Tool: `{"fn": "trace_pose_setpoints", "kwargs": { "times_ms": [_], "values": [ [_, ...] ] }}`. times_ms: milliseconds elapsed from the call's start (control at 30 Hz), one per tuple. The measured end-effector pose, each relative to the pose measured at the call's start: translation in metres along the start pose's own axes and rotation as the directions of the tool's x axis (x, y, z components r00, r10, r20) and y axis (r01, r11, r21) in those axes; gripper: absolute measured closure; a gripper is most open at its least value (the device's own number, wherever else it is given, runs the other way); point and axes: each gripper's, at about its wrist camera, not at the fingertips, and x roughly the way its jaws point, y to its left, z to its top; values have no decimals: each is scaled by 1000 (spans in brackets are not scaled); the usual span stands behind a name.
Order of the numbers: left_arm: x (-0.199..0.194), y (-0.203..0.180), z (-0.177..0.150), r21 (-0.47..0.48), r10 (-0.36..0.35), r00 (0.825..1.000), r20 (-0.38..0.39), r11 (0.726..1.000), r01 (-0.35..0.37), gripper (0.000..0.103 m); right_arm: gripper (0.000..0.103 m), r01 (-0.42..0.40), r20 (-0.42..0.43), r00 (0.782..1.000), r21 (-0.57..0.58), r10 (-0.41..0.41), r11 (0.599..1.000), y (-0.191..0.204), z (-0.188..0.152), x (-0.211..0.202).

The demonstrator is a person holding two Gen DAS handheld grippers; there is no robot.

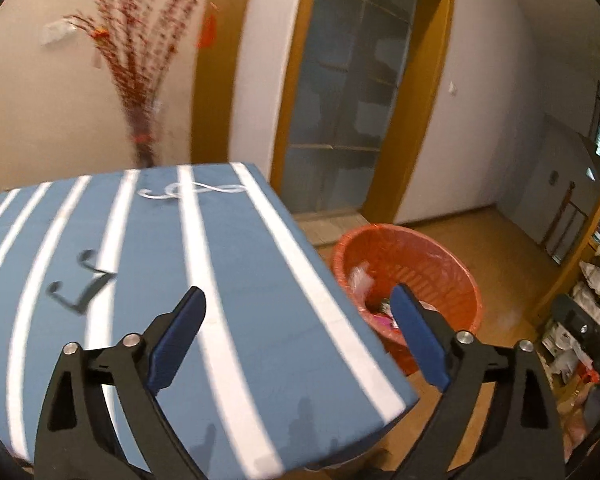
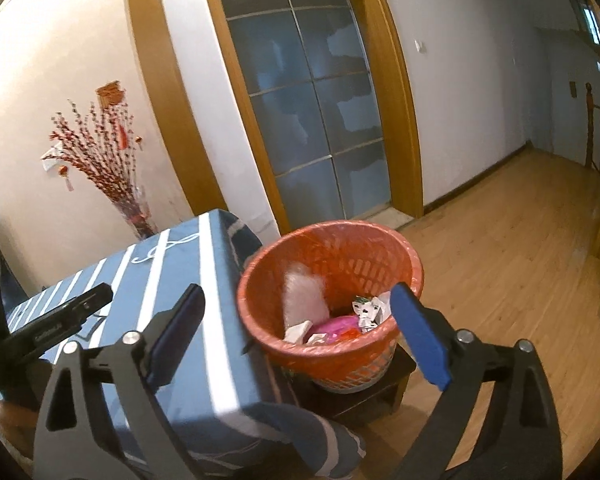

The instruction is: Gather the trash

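An orange mesh trash basket (image 2: pixel 380 252) stands on a low dark stool beside the table's right edge. It holds crumpled white paper (image 2: pixel 370 309), a pink wrapper (image 2: pixel 336 326) and a blurred white piece (image 2: pixel 302 292). My right gripper (image 2: pixel 298 296) is open and empty, above the basket's near side. My left gripper (image 1: pixel 298 300) is open and empty, above the table's right edge. The basket also shows in the left wrist view (image 1: pixel 440 264), to the right of the table. The left gripper's black body (image 2: pixel 56 328) shows at the left of the right wrist view.
The table wears a blue cloth with white stripes (image 1: pixel 160 280). A vase of red branches (image 2: pixel 112 168) stands behind it by the wall. A glass door in a wooden frame (image 2: pixel 308 112) is beyond. Wooden floor (image 2: pixel 512 260) stretches to the right. Shelves with items (image 1: pixel 588 300) stand at far right.
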Motion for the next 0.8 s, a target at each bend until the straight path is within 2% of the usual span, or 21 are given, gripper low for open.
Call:
{"fn": "trace_pose_setpoints", "kwargs": {
  "times_ms": [233,400,500,800],
  "values": [
    [-49,17,-25,0,118,990,80,993,-119,3,4,19,44,999,-70,-16,997,33,-13,-42],
    [-74,17,-44,-3,197,974,112,980,-198,3,4,99,94,992,-139,-86,985,56,-28,-62],
    [-81,24,-53,-8,228,967,114,973,-229,3,4,142,112,986,-177,-124,974,69,-38,-68],
    [-100,24,-72,-24,278,952,125,961,-277,3,4,196,137,976,-204,-170,959,89,-60,-82]
  ]
}}
